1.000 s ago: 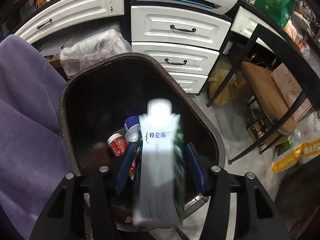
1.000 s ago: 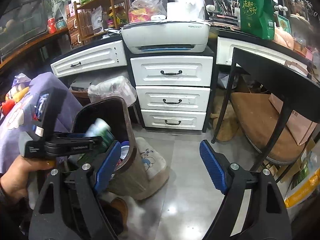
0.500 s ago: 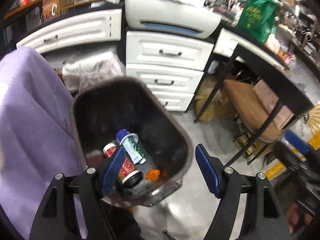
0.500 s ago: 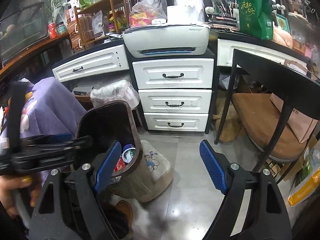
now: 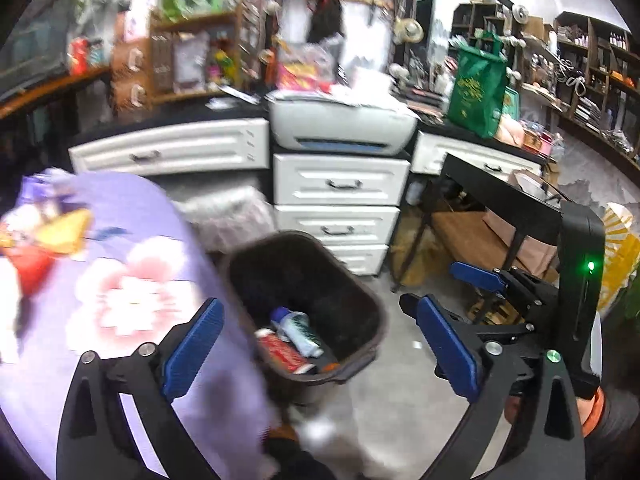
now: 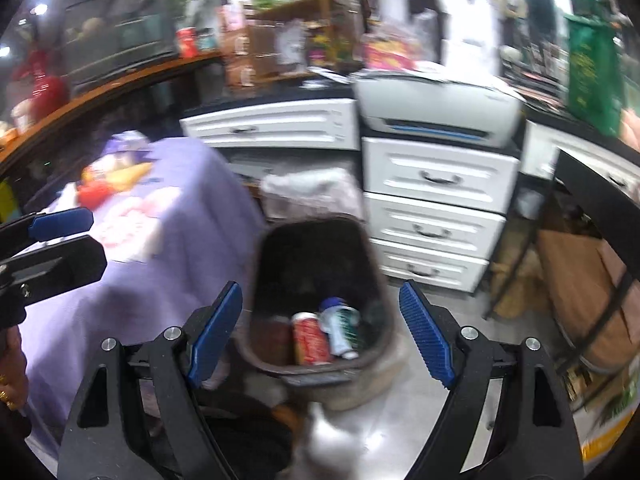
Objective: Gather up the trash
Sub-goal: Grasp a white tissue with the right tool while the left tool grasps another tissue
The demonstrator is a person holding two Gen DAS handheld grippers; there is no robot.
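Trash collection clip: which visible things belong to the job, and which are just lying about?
Job:
- dark bin
- red can in it
- green-and-white bottle in it
- left gripper, empty
- right gripper, empty

Lying about:
- printer
- white drawers
- green bag

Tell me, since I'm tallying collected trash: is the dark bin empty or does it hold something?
Not empty. The dark bin holds a red can and a white-and-green bottle lying at its bottom.

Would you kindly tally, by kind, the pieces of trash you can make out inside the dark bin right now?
Red can: 1
White and green bottle with a blue cap: 1
Small orange scrap: 1
Total in the bin: 3
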